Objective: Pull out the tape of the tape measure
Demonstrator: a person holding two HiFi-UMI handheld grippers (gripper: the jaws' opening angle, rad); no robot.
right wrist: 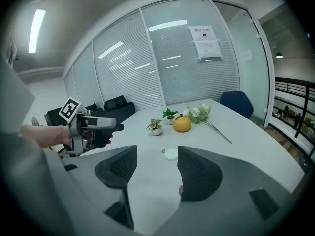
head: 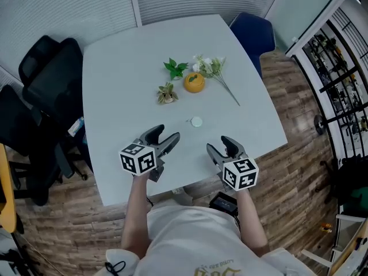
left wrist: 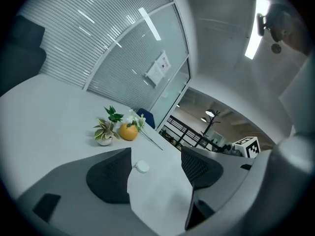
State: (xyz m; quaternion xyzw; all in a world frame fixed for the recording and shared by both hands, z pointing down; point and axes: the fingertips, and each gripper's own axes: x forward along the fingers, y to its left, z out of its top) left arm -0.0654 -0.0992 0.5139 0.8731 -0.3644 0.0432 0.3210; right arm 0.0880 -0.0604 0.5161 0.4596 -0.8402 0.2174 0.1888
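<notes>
A small round white tape measure (head: 196, 121) lies flat on the pale table (head: 126, 79), with a little ring tab on its left side. It also shows as the tape measure (left wrist: 142, 167) and the tape measure (right wrist: 171, 154) in the gripper views. My left gripper (head: 169, 136) hovers near the front edge, left of and nearer than the disc, jaws open and empty. My right gripper (head: 220, 145) hangs to the disc's near right, also open with nothing between its jaws. Left gripper (left wrist: 155, 173) and right gripper (right wrist: 156, 167) both look toward the disc.
Behind the tape measure stand an orange ornament (head: 194, 82), a small potted succulent (head: 167, 94), a green sprig (head: 175, 68) and a white flower stem (head: 217, 73). Black office chairs (head: 46, 68) crowd the left side; a blue chair (head: 253, 33) sits at the far right corner.
</notes>
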